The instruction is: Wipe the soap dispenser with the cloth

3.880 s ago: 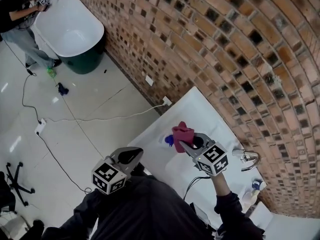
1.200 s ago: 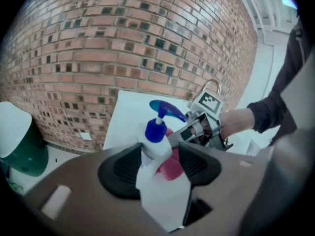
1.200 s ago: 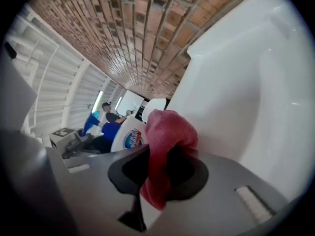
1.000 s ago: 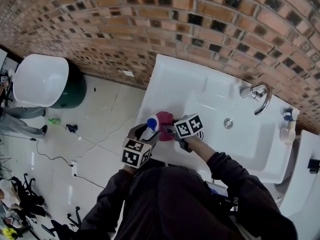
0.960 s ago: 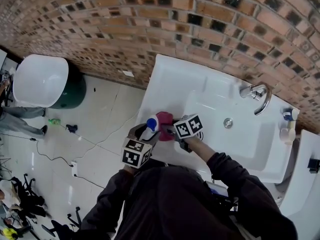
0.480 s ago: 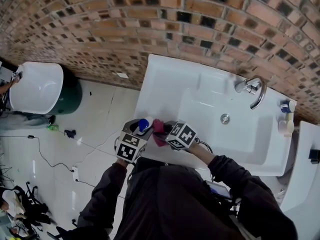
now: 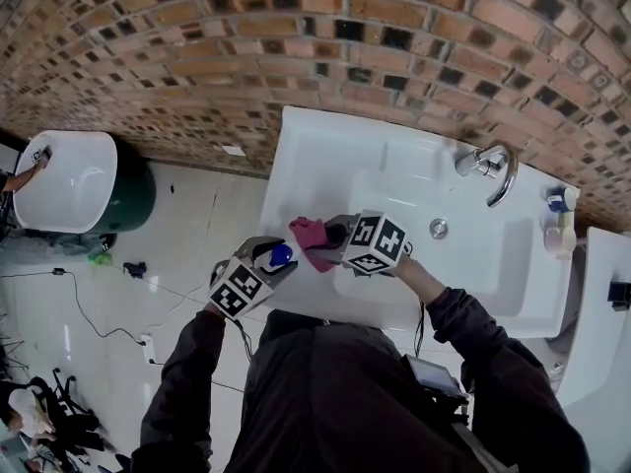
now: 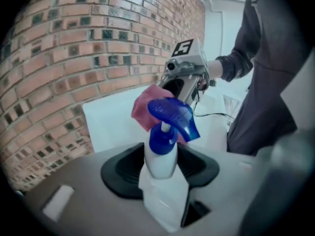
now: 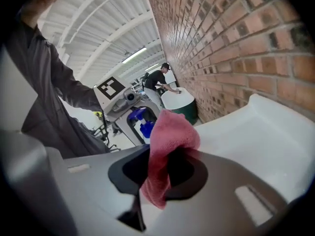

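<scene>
My left gripper (image 7: 264, 262) holds the soap dispenser (image 7: 279, 256), a white bottle with a blue pump, in the air off the sink's left front corner. In the left gripper view the dispenser (image 8: 160, 161) stands upright between the jaws, which are closing on its body. My right gripper (image 7: 333, 235) is shut on a bunched pink cloth (image 7: 310, 236), held close beside the pump on its right. In the right gripper view the cloth (image 9: 167, 146) hangs out of the jaws, and the dispenser (image 9: 140, 122) shows beyond it. Whether cloth and pump touch I cannot tell.
The white sink (image 7: 325, 166) runs along a brick wall (image 7: 296, 37), with a chrome faucet (image 7: 490, 170) and drain (image 7: 438, 229) to the right. Small bottles (image 7: 558, 215) stand at its right end. A white tub on a green base (image 7: 69, 180) and floor cables (image 7: 118, 333) lie left.
Both grippers have rolled, and the right one has risen with the cloth. The cloth has come from against the pump to just right of it. The dispenser stays in the left gripper.
</scene>
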`<control>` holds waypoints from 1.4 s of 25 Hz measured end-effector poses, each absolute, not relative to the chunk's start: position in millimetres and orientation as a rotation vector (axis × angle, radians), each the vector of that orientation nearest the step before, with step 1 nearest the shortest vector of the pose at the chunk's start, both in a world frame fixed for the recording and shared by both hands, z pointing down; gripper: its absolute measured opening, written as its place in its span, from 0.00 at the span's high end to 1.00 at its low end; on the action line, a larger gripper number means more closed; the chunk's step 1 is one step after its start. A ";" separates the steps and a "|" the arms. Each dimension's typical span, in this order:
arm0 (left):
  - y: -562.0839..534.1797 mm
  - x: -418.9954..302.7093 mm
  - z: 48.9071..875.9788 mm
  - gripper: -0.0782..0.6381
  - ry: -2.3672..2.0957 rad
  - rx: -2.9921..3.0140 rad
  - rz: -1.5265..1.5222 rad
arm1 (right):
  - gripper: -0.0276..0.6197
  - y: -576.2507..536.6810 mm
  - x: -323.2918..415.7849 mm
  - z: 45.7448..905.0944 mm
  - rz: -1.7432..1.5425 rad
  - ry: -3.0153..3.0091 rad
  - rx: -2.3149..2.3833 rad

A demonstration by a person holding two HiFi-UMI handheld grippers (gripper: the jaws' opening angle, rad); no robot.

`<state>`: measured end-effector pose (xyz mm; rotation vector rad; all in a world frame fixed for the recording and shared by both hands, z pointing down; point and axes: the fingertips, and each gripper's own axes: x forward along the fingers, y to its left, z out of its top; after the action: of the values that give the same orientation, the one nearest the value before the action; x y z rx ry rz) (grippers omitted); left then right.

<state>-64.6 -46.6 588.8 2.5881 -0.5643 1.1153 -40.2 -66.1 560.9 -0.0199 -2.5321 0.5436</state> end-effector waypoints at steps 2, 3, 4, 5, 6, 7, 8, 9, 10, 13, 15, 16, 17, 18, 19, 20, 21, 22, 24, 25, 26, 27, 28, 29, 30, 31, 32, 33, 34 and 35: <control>-48.8 -67.0 588.3 0.59 -0.549 2.584 1.071 | 0.85 -64.0 -47.4 565.3 0.611 -2.527 -0.064; -48.8 -68.2 588.4 0.59 -0.538 2.587 1.054 | 0.85 -64.8 -48.3 570.6 0.648 -2.513 -0.064; -48.2 -68.9 588.6 0.59 -0.523 2.594 1.046 | 0.85 -65.0 -48.0 577.6 0.685 -2.490 -0.066; -47.3 -69.1 588.7 0.59 -0.508 2.601 1.046 | 0.85 -63.9 -47.4 586.4 0.711 -2.460 -0.072; -46.6 -69.0 588.9 0.59 -0.497 2.606 1.047 | 0.85 -61.3 -47.2 596.8 0.721 -2.427 -0.082; -46.2 -68.7 589.1 0.59 -0.491 2.608 1.047 | 0.85 -57.7 -47.5 608.3 0.716 -2.393 -0.091; -46.0 -68.5 589.3 0.59 -0.488 2.608 1.046 | 0.85 -54.0 -48.2 620.3 0.703 -2.358 -0.094; -46.2 -68.4 589.4 0.59 -0.488 2.607 1.043 | 0.85 -51.4 -49.1 631.9 0.690 -2.324 -0.087; -46.5 -68.6 589.3 0.59 -0.489 2.605 1.038 | 0.85 -50.1 -50.1 642.1 0.681 -2.296 -0.073; -47.5 -68.9 589.3 0.59 -0.506 2.593 1.024 | 0.85 -49.9 -50.9 654.9 0.700 -2.261 -0.040; -47.7 -69.1 589.6 0.59 -0.543 2.578 1.027 | 0.85 -49.8 -46.6 650.2 0.676 -2.256 -0.047; -48.2 -69.3 589.3 0.59 -0.570 2.570 1.032 | 0.85 -51.1 -43.5 645.5 0.644 -2.256 -0.051; -49.2 -69.9 588.3 0.57 -0.600 2.563 1.034 | 0.85 -54.6 -40.7 639.6 0.606 -2.261 -0.049; -50.4 -70.9 586.3 0.55 -0.630 2.555 1.026 | 0.85 -60.1 -38.8 632.9 0.563 -2.270 -0.040; -51.1 -72.7 583.7 0.55 -0.662 2.544 1.010 | 0.85 -67.0 -37.7 626.2 0.515 -2.280 -0.028; -50.9 -75.4 580.8 0.55 -0.697 2.528 0.991 | 0.85 -74.1 -37.5 620.1 0.458 -2.288 -0.017; -49.9 -78.9 578.0 0.55 -0.737 2.509 0.976 | 0.85 -80.5 -38.2 614.5 0.393 -2.294 -0.012; -48.1 -83.1 575.7 0.55 -0.782 2.488 0.964 | 0.85 -85.2 -39.7 609.1 0.327 -2.297 -0.017; -43.9 -92.9 573.5 0.55 -0.893 2.436 0.943 | 0.85 -86.1 -45.6 598.0 0.211 -2.302 -0.064; -41.5 -98.2 573.7 0.55 -0.955 2.402 0.931 | 0.85 -82.5 -49.3 592.6 0.163 -2.303 -0.103; -38.9 -102.9 574.5 0.56 -1.016 2.363 0.917 | 0.85 -77.8 -52.6 588.3 0.114 -2.299 -0.145; -36.2 -106.8 575.6 0.57 -1.070 2.323 0.897 | 0.85 -72.9 -54.9 585.3 0.059 -2.291 -0.184; -33.7 -109.4 577.2 0.58 -1.113 2.282 0.871 | 0.85 -68.5 -56.1 583.2 0.003 -2.278 -0.218; -31.4 -110.9 579.3 0.60 -1.142 2.243 0.845 | 0.85 -64.3 -56.4 581.9 -0.047 -2.264 -0.243; -29.5 -111.3 581.7 0.61 -1.155 2.212 0.826 | 0.85 -59.8 -56.1 581.1 -0.083 -2.252 -0.263; -28.2 -110.9 583.6 0.62 -1.157 2.194 0.820 | 0.85 -54.6 -55.3 580.5 -0.104 -2.243 -0.283; -27.5 -110.2 584.6 0.66 -1.154 2.188 0.823 | 0.85 -48.8 -53.9 579.9 -0.112 -2.236 -0.304; -27.9 -109.9 584.7 0.69 -1.153 2.189 0.830 | 0.85 -42.6 -51.9 579.7 -0.115 -2.229 -0.326; -29.0 -110.1 584.4 0.73 -1.155 2.191 0.837 | 0.85 -35.9 -49.7 579.5 -0.114 -2.222 -0.347; -30.3 -110.6 584.1 0.76 -1.156 2.195 0.843 | 0.85 -29.1 -48.0 579.1 -0.112 -2.219 -0.365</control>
<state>-110.6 -30.3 584.1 2.1945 -1.1556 0.8432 -48.0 -29.1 579.1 -0.3645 -2.2186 -0.1120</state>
